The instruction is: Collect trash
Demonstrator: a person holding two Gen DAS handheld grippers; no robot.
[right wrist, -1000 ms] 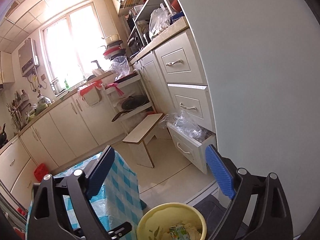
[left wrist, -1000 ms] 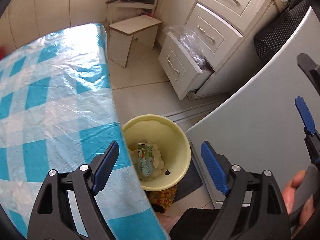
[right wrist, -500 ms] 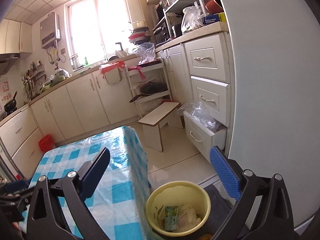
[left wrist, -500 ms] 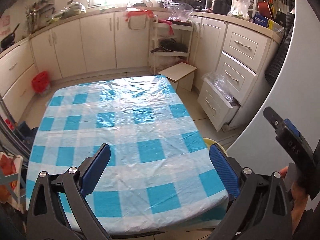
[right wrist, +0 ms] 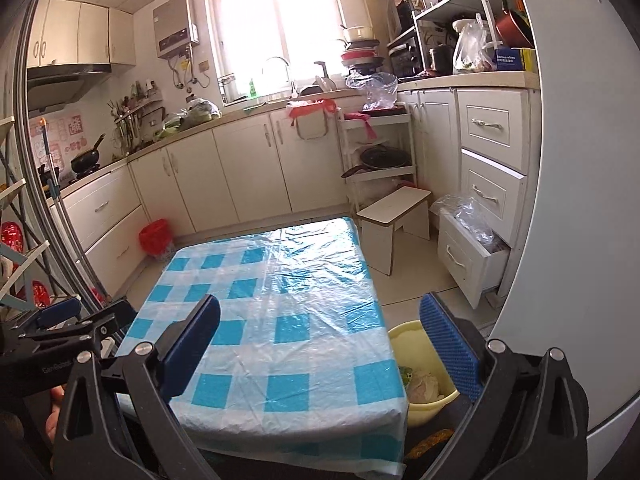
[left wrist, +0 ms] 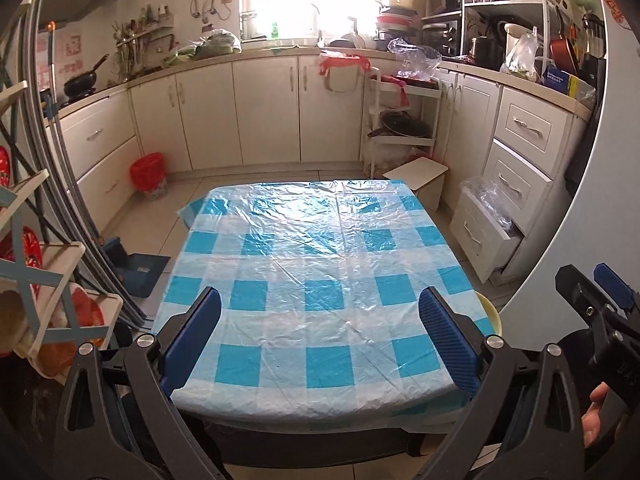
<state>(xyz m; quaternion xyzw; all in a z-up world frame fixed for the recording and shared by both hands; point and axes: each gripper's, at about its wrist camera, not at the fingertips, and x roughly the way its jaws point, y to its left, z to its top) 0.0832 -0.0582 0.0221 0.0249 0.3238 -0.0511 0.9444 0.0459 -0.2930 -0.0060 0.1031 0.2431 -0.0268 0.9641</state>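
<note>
both grippers' fingers stand wide apart, gripping nothing, over the checked table; beside it, a yellow bin holds crumpled trash.

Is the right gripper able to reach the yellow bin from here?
Probably yes: the right gripper is open and empty, and the yellow bin sits just below its right finger, beside the table, its open top unobstructed.
</note>
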